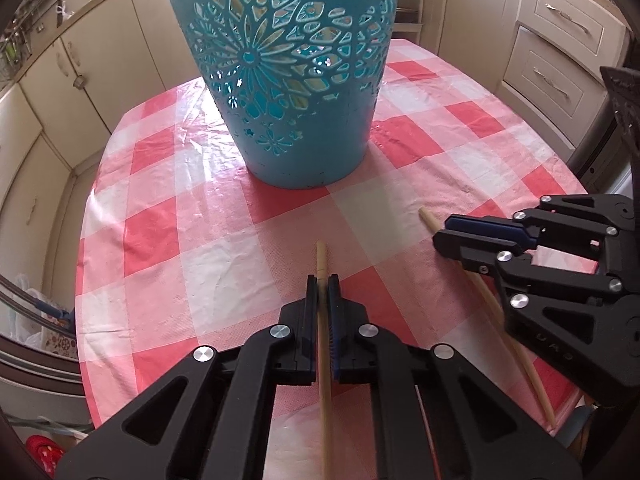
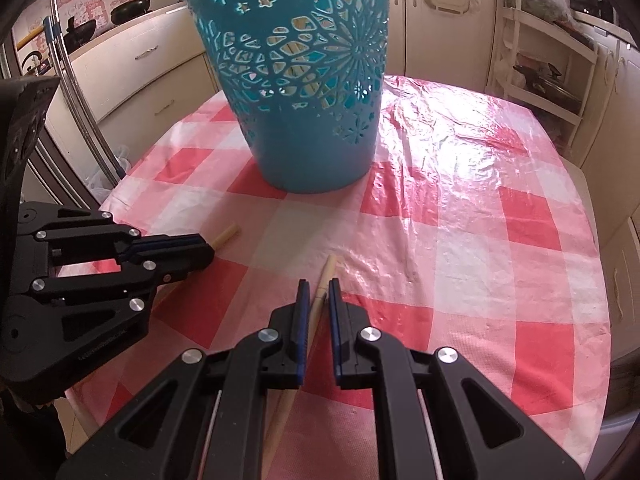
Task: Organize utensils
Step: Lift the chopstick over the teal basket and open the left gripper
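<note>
Left wrist view: left gripper (image 1: 322,280) pinches a wooden chopstick (image 1: 322,344) low over the checked tablecloth (image 1: 200,240), teal basket (image 1: 288,80) ahead; long overhang could swing or slip. Right wrist view: right gripper (image 2: 319,286) is clamped on a second chopstick (image 2: 325,280), which sits skewed between the pads and may twist out or catch the basket's rim.

Red-and-white checked tablecloth (image 1: 208,264), cream kitchen cabinets (image 1: 92,64), drawers (image 1: 560,48), black woks (image 2: 128,10) on counter, white shelf rack (image 2: 552,80)
</note>
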### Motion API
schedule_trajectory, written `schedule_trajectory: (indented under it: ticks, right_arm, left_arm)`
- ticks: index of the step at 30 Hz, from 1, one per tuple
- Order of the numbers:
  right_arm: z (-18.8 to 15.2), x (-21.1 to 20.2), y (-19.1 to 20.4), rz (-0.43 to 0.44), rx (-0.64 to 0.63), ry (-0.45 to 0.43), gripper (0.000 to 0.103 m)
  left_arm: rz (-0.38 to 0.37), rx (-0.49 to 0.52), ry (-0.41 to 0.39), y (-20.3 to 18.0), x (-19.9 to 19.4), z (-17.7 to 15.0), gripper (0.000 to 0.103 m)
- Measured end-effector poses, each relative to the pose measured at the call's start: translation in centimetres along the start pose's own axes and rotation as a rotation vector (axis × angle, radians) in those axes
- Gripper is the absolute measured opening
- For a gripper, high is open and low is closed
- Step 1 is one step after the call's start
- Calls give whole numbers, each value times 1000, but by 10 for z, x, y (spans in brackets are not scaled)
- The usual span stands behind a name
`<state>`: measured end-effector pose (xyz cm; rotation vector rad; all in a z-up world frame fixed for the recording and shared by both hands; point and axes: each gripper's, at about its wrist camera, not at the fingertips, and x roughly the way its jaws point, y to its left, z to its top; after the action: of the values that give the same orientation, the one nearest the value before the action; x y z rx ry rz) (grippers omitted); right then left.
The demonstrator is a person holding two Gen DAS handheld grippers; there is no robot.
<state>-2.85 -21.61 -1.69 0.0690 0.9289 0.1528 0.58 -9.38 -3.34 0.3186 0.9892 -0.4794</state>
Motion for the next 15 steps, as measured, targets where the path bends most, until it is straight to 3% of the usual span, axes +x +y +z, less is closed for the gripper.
schedule_trajectory:
  ticks: [3,8,11,15]
  right_arm:
    - [0,0,1,-1,-6,-1,10]
    - [0,0,0,2,2,0,10]
    - [0,1,0,3,10,-1,10]
    - [0,0,-2,14,30,0,10]
  left_arm:
    - [-35,-22,-21,3,-12,4,5]
    - [-171,-133,-78,25,-49,15,5]
    - [-249,-177,-163,41,-89,30,5]
    - [-270,-194,-336,55,-149,65,5]
